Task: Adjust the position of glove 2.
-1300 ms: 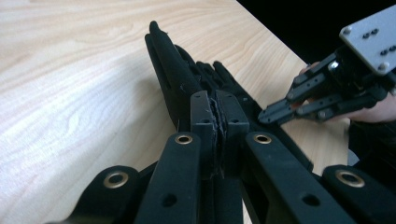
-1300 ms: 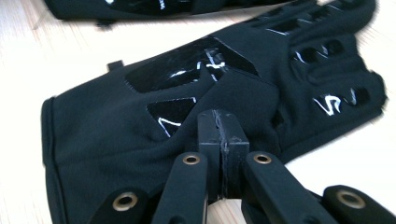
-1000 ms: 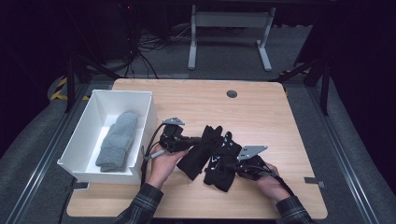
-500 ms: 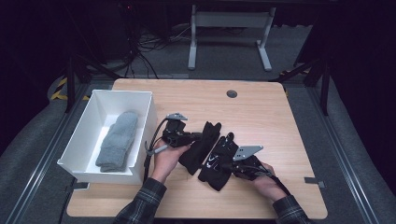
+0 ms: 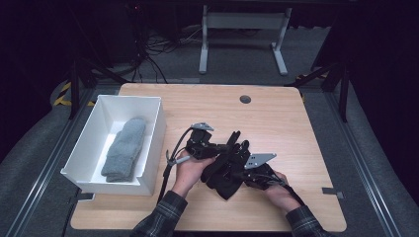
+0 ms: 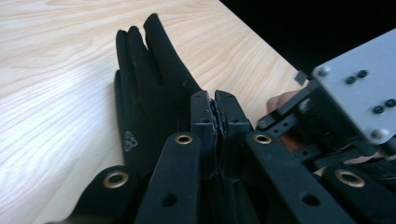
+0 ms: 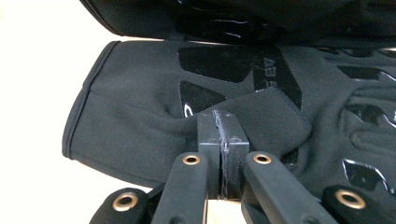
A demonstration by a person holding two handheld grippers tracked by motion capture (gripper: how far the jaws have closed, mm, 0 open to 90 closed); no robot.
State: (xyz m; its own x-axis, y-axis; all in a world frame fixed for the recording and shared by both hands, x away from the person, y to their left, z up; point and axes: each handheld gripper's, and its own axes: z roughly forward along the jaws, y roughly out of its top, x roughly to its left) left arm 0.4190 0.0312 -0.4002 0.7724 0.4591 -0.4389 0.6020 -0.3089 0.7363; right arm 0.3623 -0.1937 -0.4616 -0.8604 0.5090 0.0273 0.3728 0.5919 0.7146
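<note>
Two black gloves lie overlapped on the wooden table (image 5: 281,118). The upper glove (image 5: 239,147) points its fingers away from me, and the lower glove (image 5: 225,185) reaches toward the front edge. My left gripper (image 5: 228,150) comes in from the left with its jaws pressed together at the upper glove's (image 6: 144,84) cuff. In its own view the left gripper (image 6: 215,100) is shut. My right gripper (image 5: 238,174) comes in from the right. Up close, the right gripper (image 7: 218,122) is shut on a fold of the lower glove (image 7: 140,116), with the other glove (image 7: 233,18) above.
A white bin (image 5: 154,143) stands at the table's left and holds a folded grey sock (image 5: 123,148). A round cable hole (image 5: 245,99) sits near the back edge. Bare wood spreads behind and to the right of the gloves. Desk legs and cables lie on the floor beyond.
My left gripper has moved right, toward the right gripper, carrying its glove further over the other one. The right hand has stayed put.
</note>
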